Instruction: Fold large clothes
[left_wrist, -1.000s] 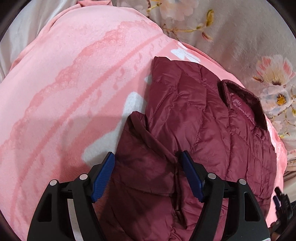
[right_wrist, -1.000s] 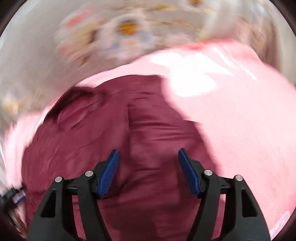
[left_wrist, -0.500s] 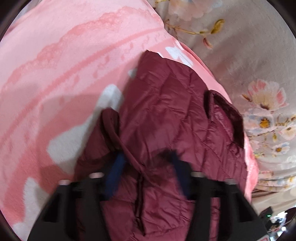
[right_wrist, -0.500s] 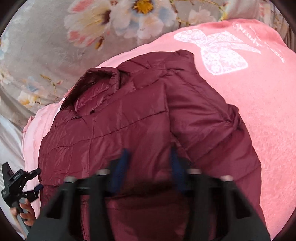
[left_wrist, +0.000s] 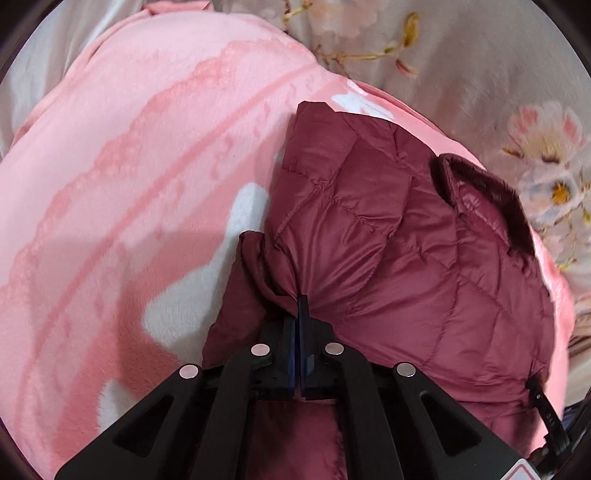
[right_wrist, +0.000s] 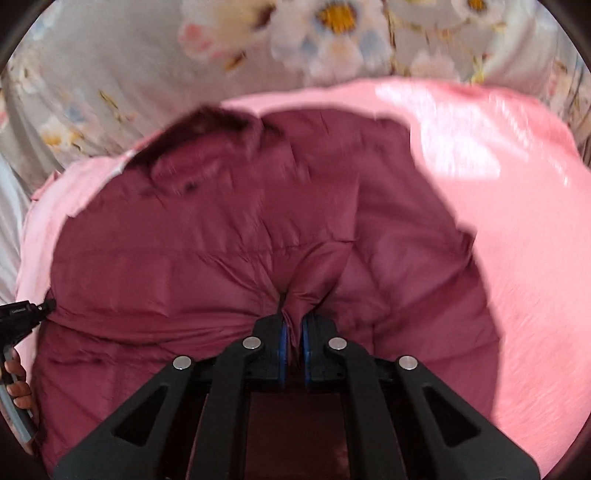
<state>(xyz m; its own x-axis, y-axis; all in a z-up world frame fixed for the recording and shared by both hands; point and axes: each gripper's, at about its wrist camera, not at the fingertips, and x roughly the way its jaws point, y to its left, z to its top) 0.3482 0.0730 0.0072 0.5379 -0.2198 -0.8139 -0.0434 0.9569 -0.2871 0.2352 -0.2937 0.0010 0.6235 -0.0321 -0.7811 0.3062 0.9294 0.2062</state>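
A dark red quilted jacket (left_wrist: 406, 258) lies on a pink blanket (left_wrist: 129, 184), its collar (left_wrist: 491, 206) at the far right. In the left wrist view my left gripper (left_wrist: 300, 306) is shut on a bunched fold of the jacket beside a sleeve cuff (left_wrist: 255, 254). In the right wrist view the jacket (right_wrist: 221, 240) fills the middle, with the collar (right_wrist: 207, 122) at the far side. There my right gripper (right_wrist: 293, 321) is shut on a pinched ridge of the fabric near the jacket's near edge.
A grey sheet with a flower print (left_wrist: 480, 74) surrounds the pink blanket (right_wrist: 517, 240) beyond the collar. At the left edge of the right wrist view a hand (right_wrist: 16, 384) holds the black handle of the other tool.
Both grippers went from wide open over the jacket to shut on folds of it. The right gripper moved in over the jacket and rolled.
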